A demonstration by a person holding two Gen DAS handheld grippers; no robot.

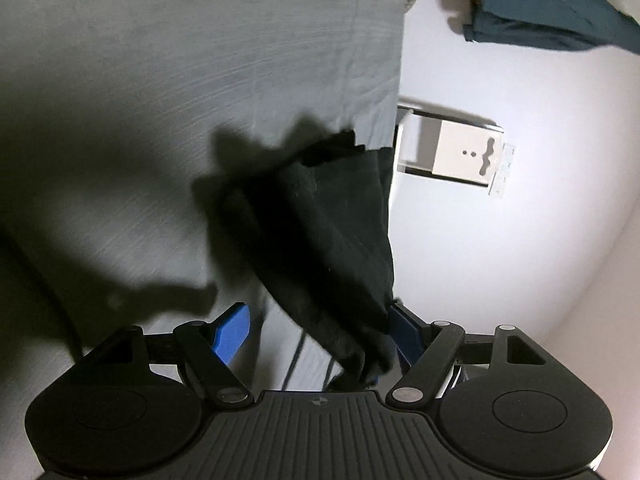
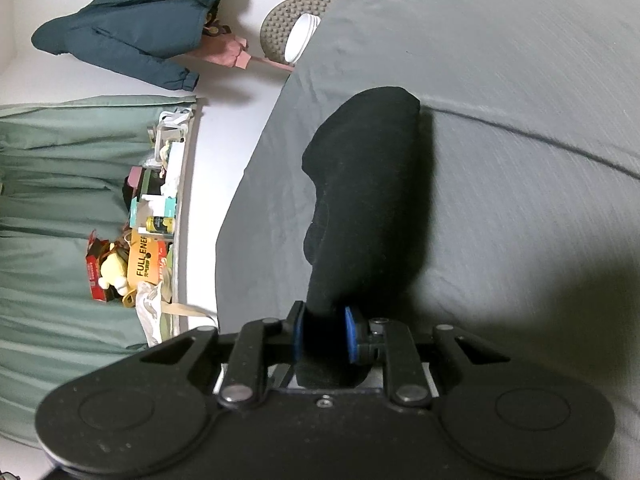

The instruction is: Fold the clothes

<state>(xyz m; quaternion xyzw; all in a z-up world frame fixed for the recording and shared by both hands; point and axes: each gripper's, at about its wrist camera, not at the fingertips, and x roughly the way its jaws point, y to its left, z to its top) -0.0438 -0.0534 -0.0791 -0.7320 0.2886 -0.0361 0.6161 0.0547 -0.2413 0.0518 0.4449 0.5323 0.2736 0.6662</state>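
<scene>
Left wrist view: The left gripper [image 1: 316, 336] occupies the bottom of the frame, its fingers spread wide. The blue pad of one finger [image 1: 232, 332] stands clear at lower centre-left, nothing touching it. The other finger sits at lower centre-right, largely covered by the black fabric garment [image 1: 332, 232]. The garment hangs in a bunched drape from the centre of the frame down into the gap between the fingers, lying against the right-hand finger; the view does not show whether it is pinched there. Behind it, a grey bed sheet [image 1: 160, 100] fills the left half of the frame and carries hard shadows of the garment and gripper. A white wall [image 1: 500, 260] fills the right half, with a white wall-mounted box [image 1: 460, 152] at centre-right. A dark teal jacket [image 1: 560, 12] appears at the upper right.

Right wrist view: The right gripper [image 2: 323, 336] is at bottom centre, its blue-padded fingers drawn narrow and clamped on one end of the black fabric garment [image 2: 368, 192]. From the fingers the garment extends up to the centre of the frame as a thick folded roll, over the grey bed sheet [image 2: 520, 100] that fills the right side. The dark teal jacket [image 2: 136, 28] hangs on the wall at upper left. A green curtain [image 2: 60, 200] covers the left edge, with a cluttered shelf of boxes and packets [image 2: 148, 220] beside it.
</scene>
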